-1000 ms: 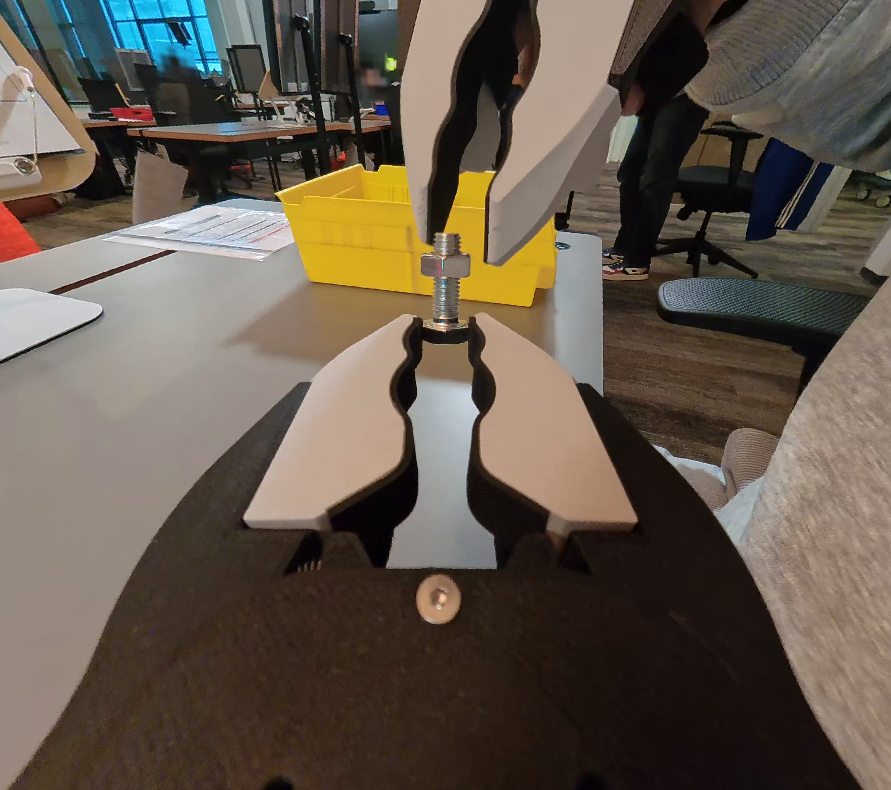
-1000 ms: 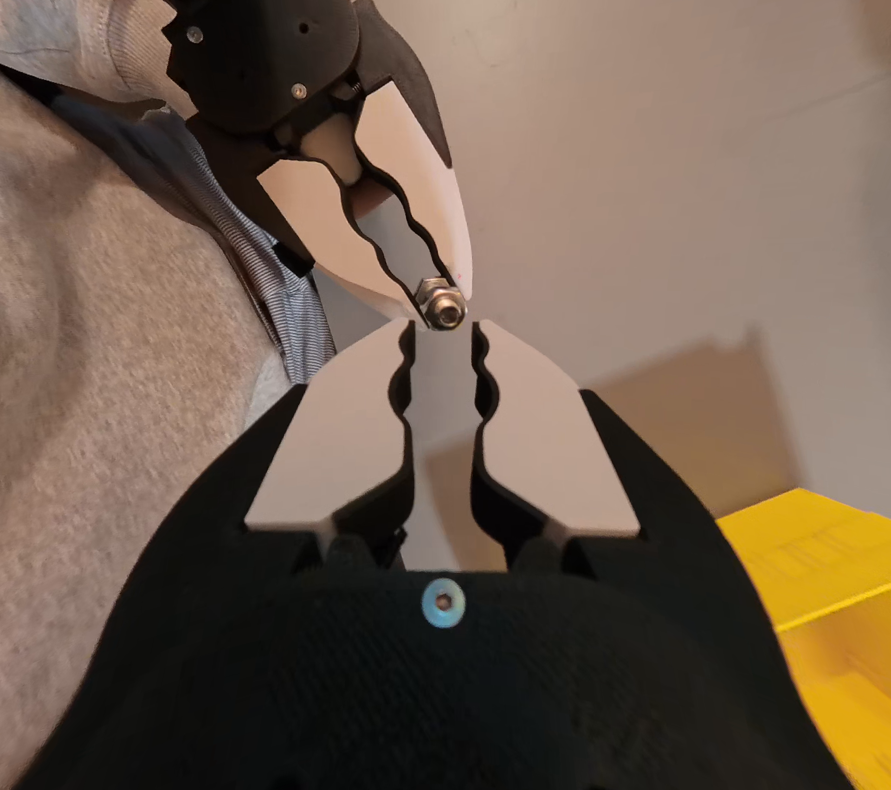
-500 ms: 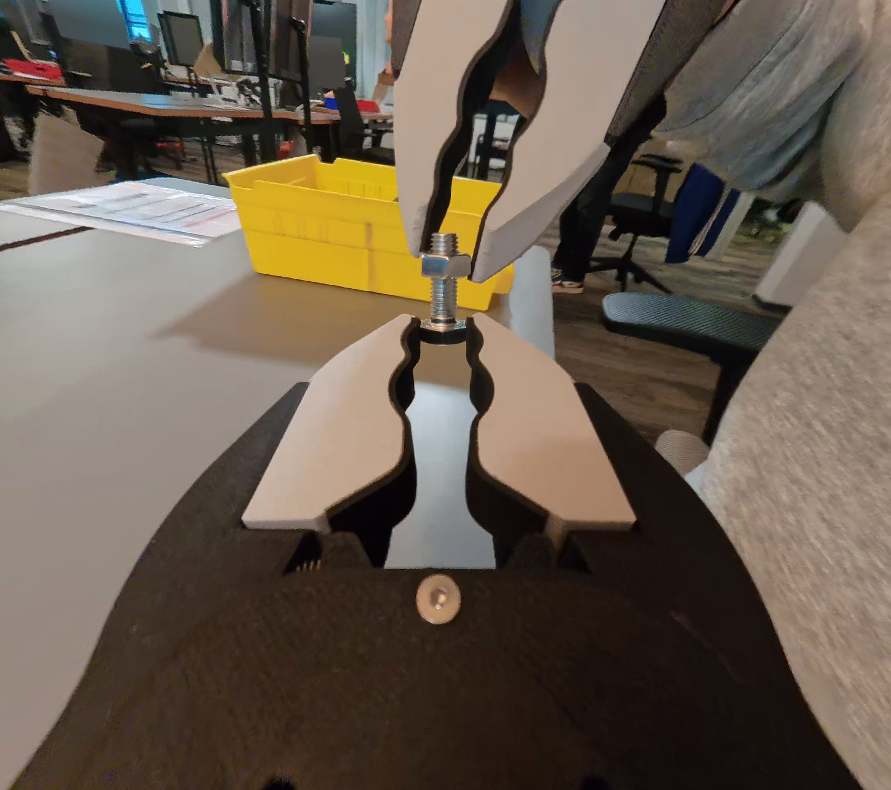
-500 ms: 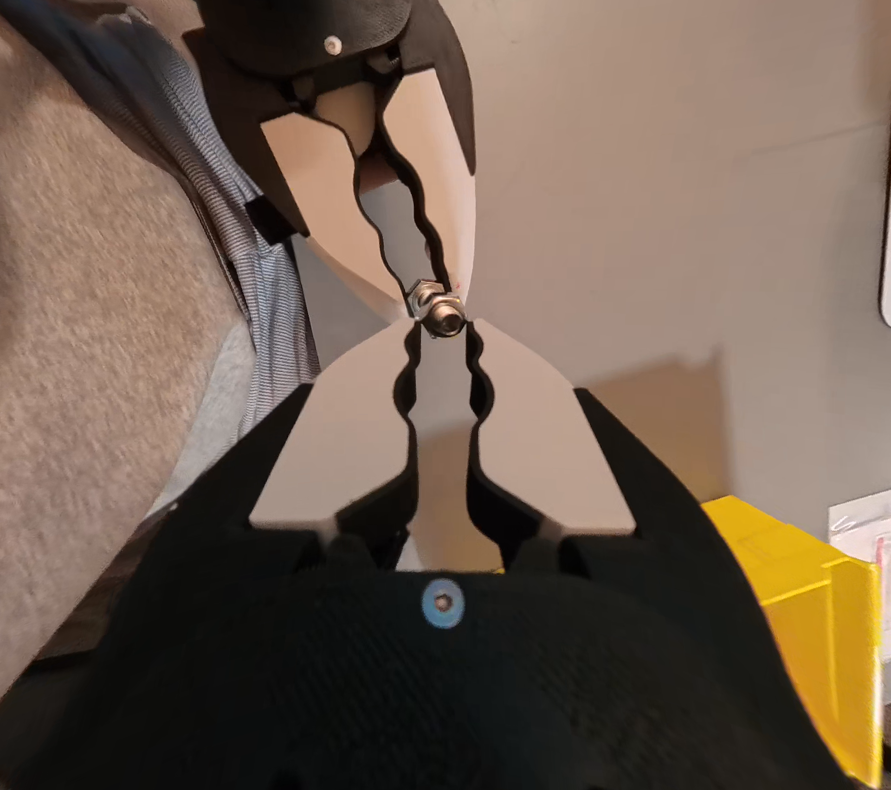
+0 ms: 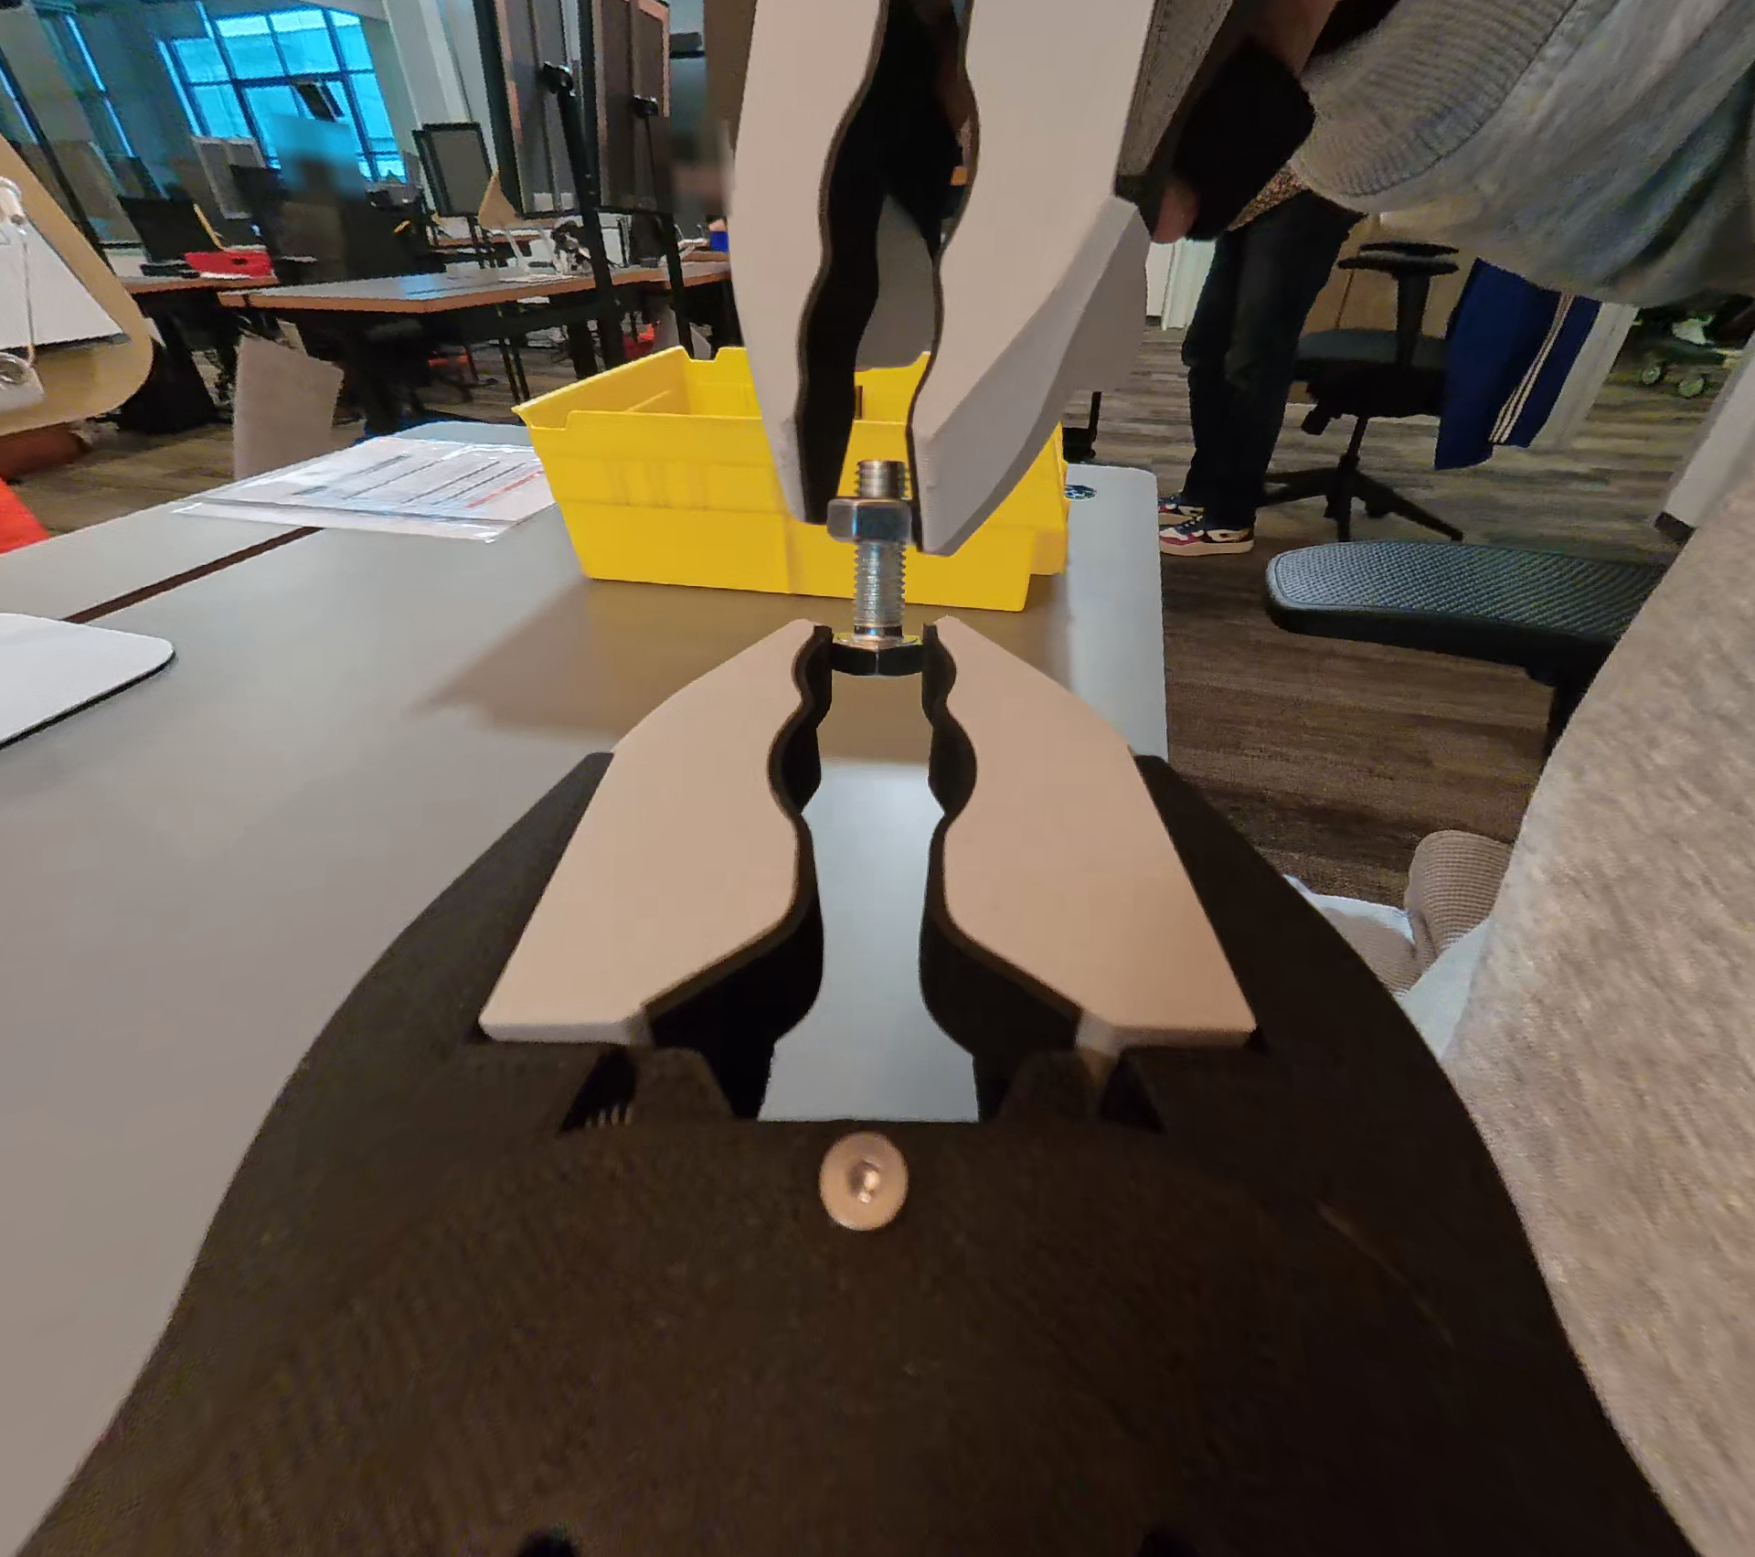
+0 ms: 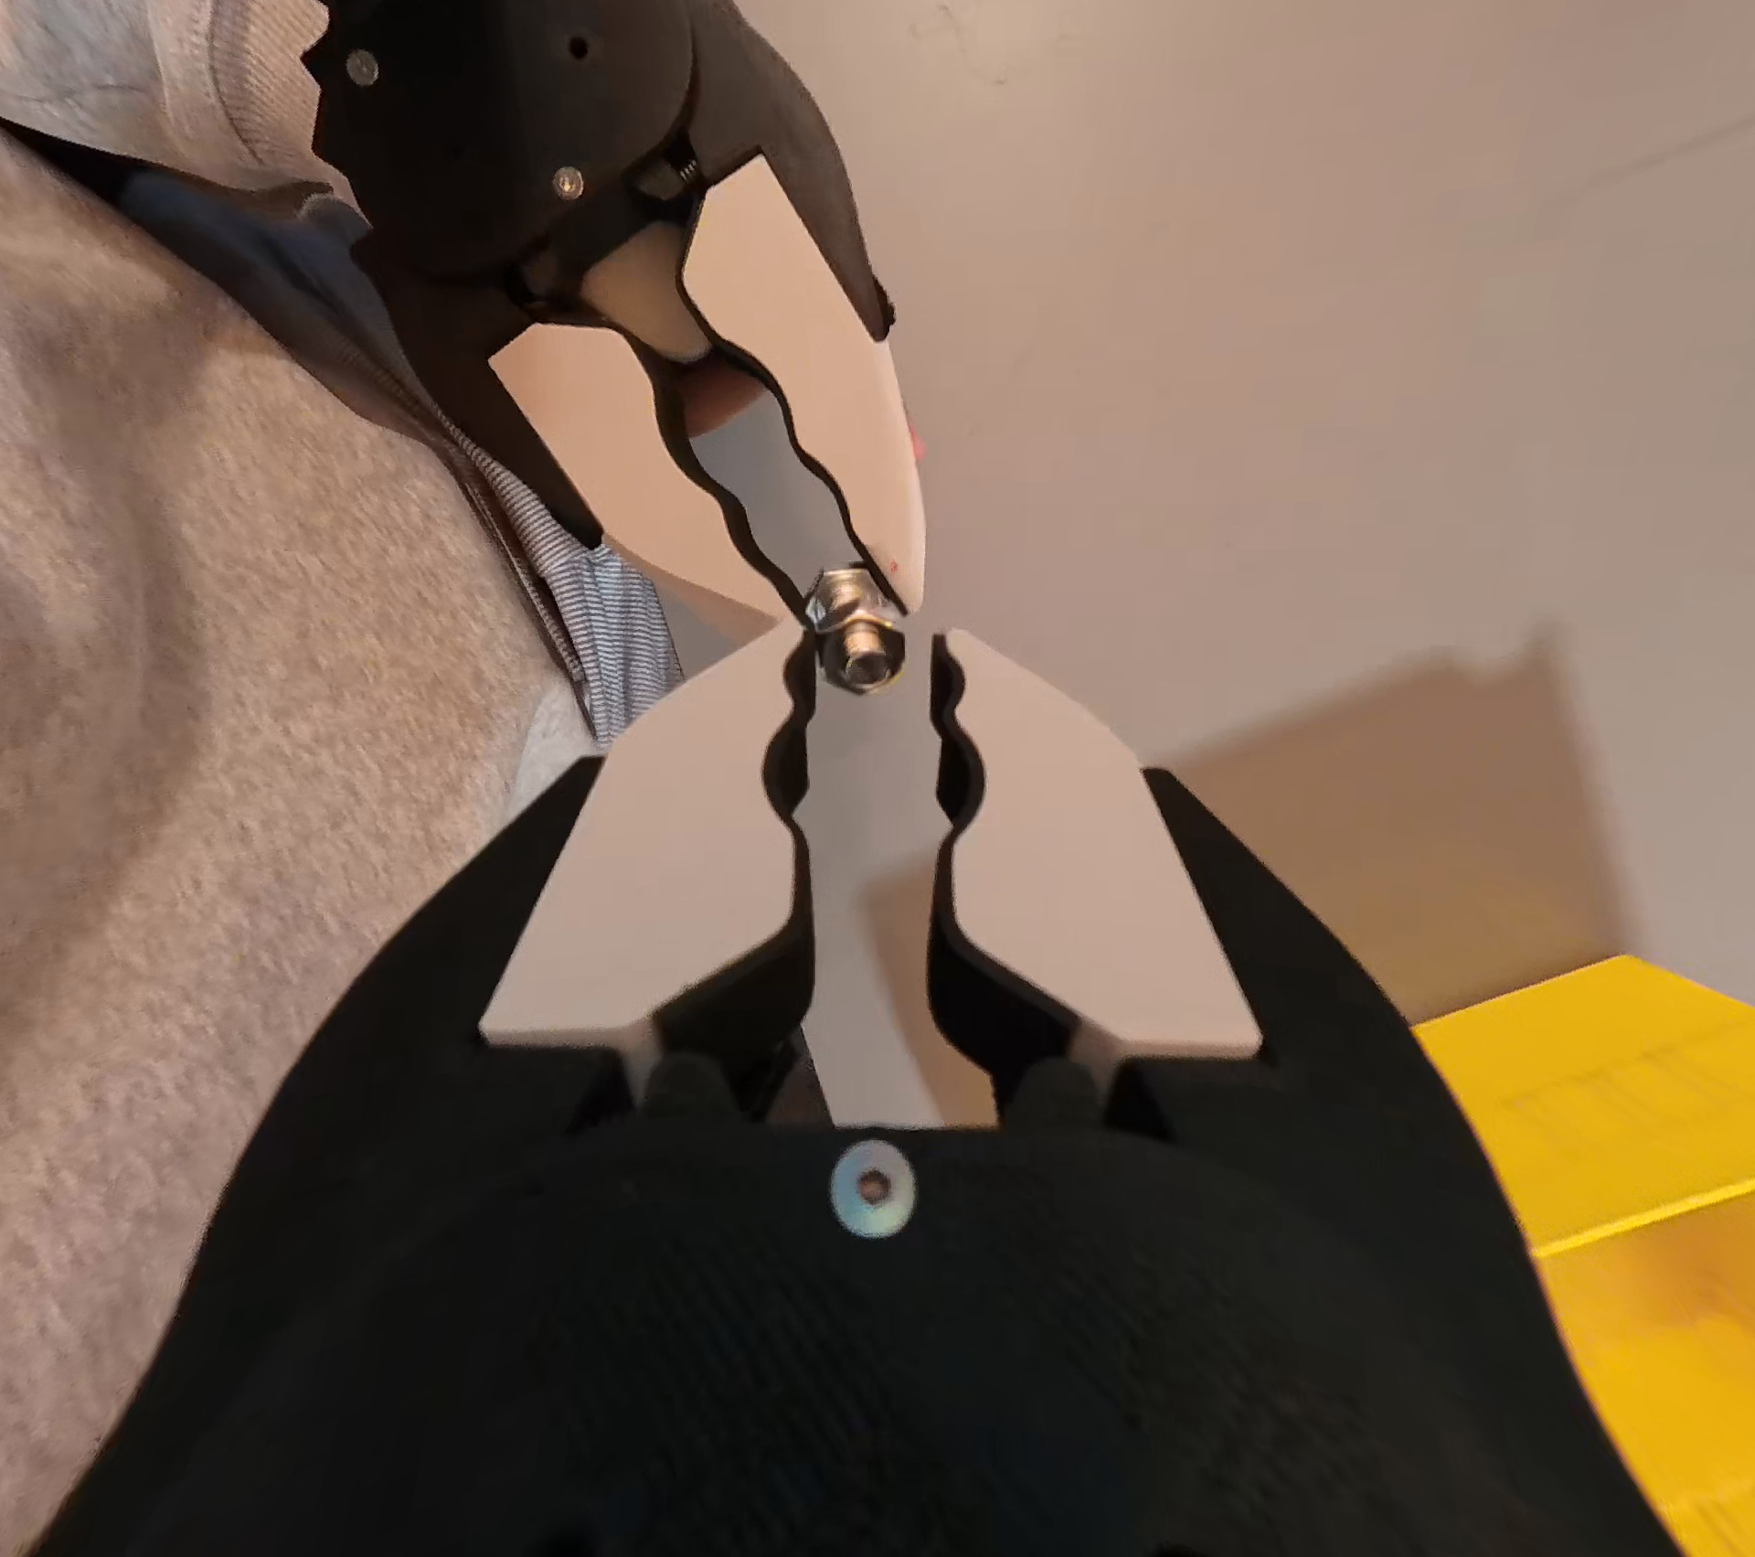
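My left gripper (image 5: 874, 642) is shut on the head of a steel bolt (image 5: 878, 590) and holds it upright above the grey table (image 5: 285, 751). A hex nut (image 5: 869, 519) sits on the thread near its top. My right gripper (image 6: 869, 656) comes down from above in the left wrist view (image 5: 864, 509). Its fingertips straddle the nut (image 6: 859, 656) with a small gap on one side, so the jaws stand slightly open. In the right wrist view the left gripper (image 6: 855, 590) grips the bolt head just beyond my tips.
A yellow bin (image 5: 684, 504) stands on the table behind the bolt and shows at the lower right of the right wrist view (image 6: 1614, 1131). Papers (image 5: 399, 481) and a white pad (image 5: 66, 666) lie to the left. A mesh chair (image 5: 1453, 590) and a standing person (image 5: 1235, 372) are to the right. Both grippers' tips are close together, under 4 cm apart.
The right gripper's jaws were tight on the nut half a second ago and have widened a little. The left gripper still holds the bolt upright, and both views swung back.
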`<state>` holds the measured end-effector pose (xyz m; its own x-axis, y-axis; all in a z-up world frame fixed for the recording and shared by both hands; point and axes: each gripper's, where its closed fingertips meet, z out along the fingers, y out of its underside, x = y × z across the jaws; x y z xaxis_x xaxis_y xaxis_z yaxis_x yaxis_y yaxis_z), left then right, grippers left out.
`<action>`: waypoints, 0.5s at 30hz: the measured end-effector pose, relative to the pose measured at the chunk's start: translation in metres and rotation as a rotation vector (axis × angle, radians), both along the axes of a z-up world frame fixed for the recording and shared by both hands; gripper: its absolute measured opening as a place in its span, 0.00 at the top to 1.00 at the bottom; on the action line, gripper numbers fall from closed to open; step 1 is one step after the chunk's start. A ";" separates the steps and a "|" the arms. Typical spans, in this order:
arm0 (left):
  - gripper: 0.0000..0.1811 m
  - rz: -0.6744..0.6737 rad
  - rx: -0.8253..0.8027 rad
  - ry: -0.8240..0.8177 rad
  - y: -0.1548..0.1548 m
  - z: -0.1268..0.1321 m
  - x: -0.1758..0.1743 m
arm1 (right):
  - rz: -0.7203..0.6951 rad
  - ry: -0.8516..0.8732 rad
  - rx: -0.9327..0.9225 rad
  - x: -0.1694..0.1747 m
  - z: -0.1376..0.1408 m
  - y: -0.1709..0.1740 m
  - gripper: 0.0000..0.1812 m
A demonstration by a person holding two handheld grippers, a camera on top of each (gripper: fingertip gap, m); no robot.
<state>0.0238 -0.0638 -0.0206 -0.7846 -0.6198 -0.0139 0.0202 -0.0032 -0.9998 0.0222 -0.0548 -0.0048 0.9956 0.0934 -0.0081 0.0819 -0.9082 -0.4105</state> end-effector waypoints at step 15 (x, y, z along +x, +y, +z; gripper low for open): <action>0.90 -0.013 -0.045 -0.010 0.001 0.007 -0.002 | -0.020 0.022 -0.008 0.005 0.002 -0.010 0.88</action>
